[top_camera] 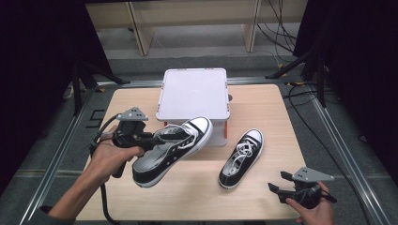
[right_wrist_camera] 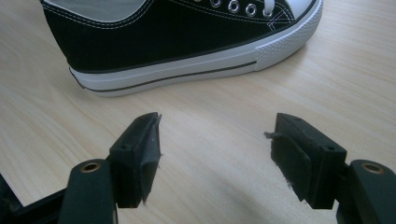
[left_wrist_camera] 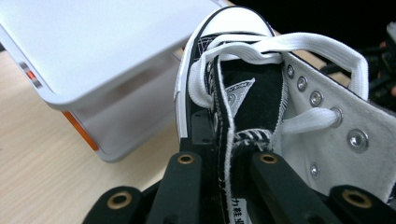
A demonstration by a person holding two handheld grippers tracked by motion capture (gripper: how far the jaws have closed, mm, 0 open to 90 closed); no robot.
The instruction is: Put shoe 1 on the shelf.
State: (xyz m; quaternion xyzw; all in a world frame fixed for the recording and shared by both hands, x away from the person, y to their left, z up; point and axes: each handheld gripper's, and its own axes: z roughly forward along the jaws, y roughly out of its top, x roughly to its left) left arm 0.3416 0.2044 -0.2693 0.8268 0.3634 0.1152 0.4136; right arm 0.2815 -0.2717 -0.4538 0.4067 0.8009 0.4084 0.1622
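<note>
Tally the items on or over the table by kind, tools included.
Sneakers: 2, one held up by the left tool (held sneaker), one lying on the table (second sneaker)
White lidded boxes: 1 (box)
Tools: 2, the right tool open over the table
Total: 5

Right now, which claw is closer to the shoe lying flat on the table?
The right. The right claw sits open just beside that shoe, near its heel. The left claw is farther off, across the table, shut on the other shoe.
</note>
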